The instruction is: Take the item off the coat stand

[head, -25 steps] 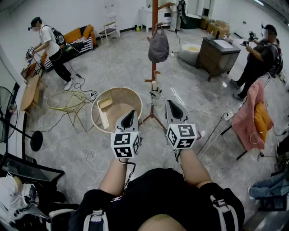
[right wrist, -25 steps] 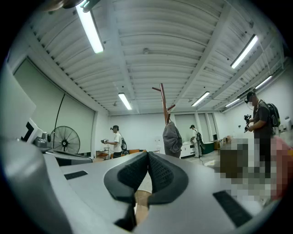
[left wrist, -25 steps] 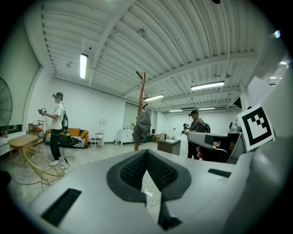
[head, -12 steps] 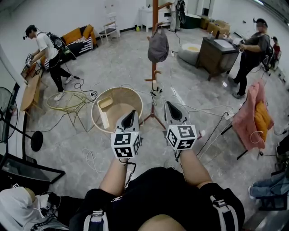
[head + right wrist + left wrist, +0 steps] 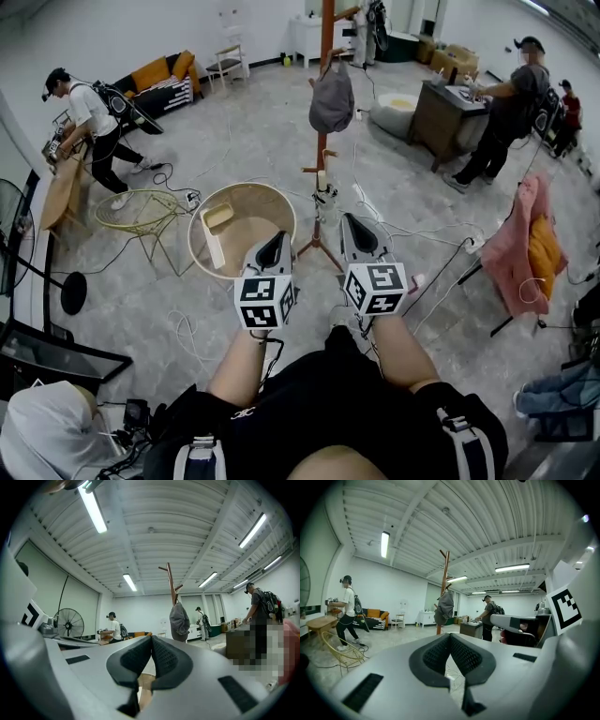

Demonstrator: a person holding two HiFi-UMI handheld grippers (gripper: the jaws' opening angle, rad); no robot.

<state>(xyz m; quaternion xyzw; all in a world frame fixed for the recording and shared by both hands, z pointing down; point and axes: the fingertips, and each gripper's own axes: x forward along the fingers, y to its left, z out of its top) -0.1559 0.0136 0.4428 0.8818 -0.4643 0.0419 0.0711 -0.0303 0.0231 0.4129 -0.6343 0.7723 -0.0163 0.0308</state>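
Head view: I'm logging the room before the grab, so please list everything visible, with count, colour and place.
coat stand: 1, red-brown wood, centre back
hat: 1, grey, hanging on the coat stand
round basket: 1, tan, left of the stand's foot
wire table: 1, yellow, left of the basket
cabinet: 1, dark brown, back right
cloth: 1, pink, draped at right
sofa: 1, orange cushions, back left
other people: at least 3, one left, two right
left tongs: 1, grey, shut, empty, low centre
right tongs: 1, grey, shut, empty, beside it
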